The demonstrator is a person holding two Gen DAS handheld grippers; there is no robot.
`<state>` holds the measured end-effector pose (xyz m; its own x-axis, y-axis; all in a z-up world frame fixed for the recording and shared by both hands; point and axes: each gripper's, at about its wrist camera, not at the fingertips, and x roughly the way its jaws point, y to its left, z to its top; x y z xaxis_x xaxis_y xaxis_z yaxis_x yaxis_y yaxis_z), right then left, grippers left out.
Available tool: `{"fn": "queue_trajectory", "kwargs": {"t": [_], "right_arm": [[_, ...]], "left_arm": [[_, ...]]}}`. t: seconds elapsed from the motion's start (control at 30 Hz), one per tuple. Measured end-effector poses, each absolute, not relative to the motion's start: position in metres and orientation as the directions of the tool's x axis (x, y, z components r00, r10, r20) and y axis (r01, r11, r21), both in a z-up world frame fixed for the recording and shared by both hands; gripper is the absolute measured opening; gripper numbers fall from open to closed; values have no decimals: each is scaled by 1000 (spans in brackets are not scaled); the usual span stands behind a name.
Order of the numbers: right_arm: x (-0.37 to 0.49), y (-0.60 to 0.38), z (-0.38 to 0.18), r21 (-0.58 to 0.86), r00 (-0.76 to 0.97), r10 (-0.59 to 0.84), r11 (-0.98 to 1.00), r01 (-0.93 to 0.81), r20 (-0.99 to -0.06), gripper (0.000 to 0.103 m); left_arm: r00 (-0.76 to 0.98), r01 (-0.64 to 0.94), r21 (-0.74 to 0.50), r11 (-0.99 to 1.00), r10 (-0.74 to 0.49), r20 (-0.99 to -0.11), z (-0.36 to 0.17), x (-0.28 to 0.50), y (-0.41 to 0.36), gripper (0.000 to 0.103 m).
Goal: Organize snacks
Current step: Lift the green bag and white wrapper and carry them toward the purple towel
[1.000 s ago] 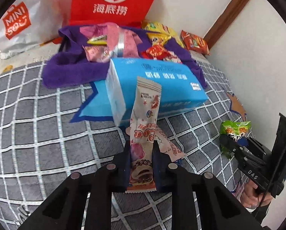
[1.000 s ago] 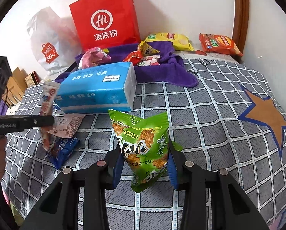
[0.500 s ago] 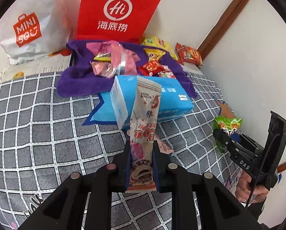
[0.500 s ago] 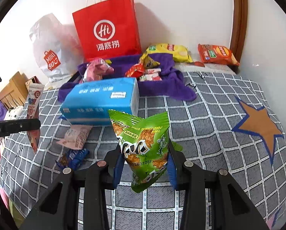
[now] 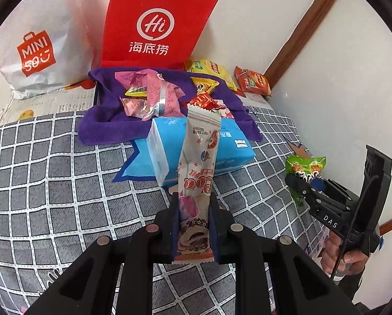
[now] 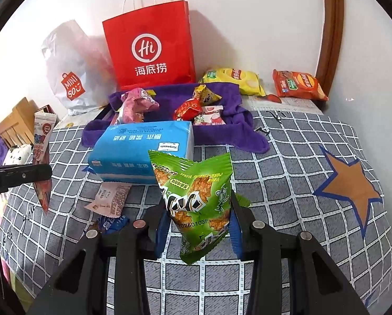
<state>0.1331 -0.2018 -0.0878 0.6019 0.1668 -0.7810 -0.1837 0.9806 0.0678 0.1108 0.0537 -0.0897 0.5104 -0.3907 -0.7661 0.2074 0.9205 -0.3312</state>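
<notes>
2 snacks held above the checked bed cover

the left gripper (image 5: pixel 194 225) is clamping a long pink-and-white cake wrapper (image 5: pixel 197 173), standing upright over the checked bed cover (image 5: pixel 51 183). the right gripper (image 6: pixel 198 231) is pinching a green snack bag (image 6: pixel 196 197). a blue tissue pack (image 6: pixel 143 155) is lying just ahead of both, blocking the way to the purple towel (image 6: pixel 222 134) where more snacks are piling. a red paper bag (image 6: pixel 151 50) is standing behind the towel. a pink packet (image 6: pixel 112 199) is lying beside the tissue pack.

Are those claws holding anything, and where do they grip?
Left claw pinches the long pink snack packet near its bottom; right claw grips the green snack bag's lower half.
</notes>
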Motion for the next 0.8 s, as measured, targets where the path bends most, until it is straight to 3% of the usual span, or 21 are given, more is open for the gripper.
{"fn": "queue_trajectory", "kwargs": {"t": [0.8], "right_arm": [[152,-183,-74,28,621,160,976,-216,-767,39]], "left_arm": [[536,240,-340,909,-416,-734,-69,121,48,18]]}}
